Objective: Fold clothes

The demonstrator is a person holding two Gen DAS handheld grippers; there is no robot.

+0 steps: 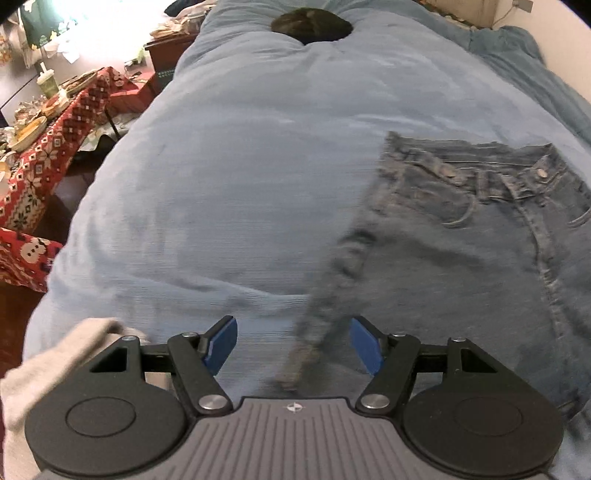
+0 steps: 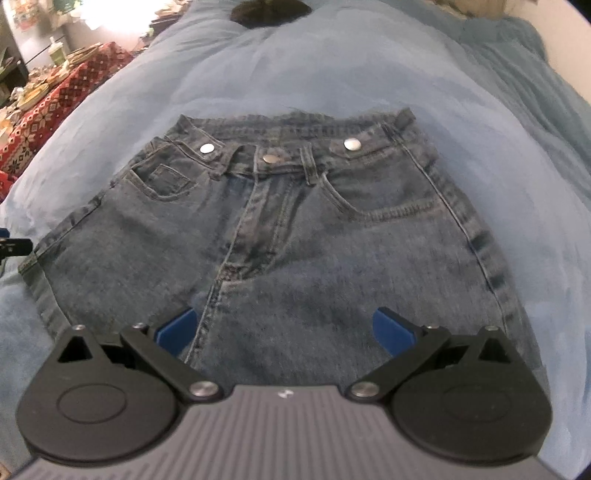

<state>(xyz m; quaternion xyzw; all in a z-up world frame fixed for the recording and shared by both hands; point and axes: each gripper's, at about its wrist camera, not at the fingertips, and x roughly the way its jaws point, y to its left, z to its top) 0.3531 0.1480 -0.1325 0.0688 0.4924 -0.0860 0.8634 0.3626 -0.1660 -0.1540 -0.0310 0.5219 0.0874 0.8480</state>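
Blue duvet [image 2: 498, 92] on bed; jeans [image 2: 280, 236] lie flat on it, front up. My right gripper [image 2: 286, 330] gapes wide over them, holding nothing. My left gripper [image 1: 293, 345] spread, empty, at their left edge.

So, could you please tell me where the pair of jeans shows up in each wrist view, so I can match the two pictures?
Left wrist view: the jeans fill the right half, waistband toward the top, motion-blurred, one edge trailing down between the open jaws.
Right wrist view: the jeans lie flat in the centre, front up, waistband toward the top.
Shared landmark: the dark round object at the top, on the blue blanket.
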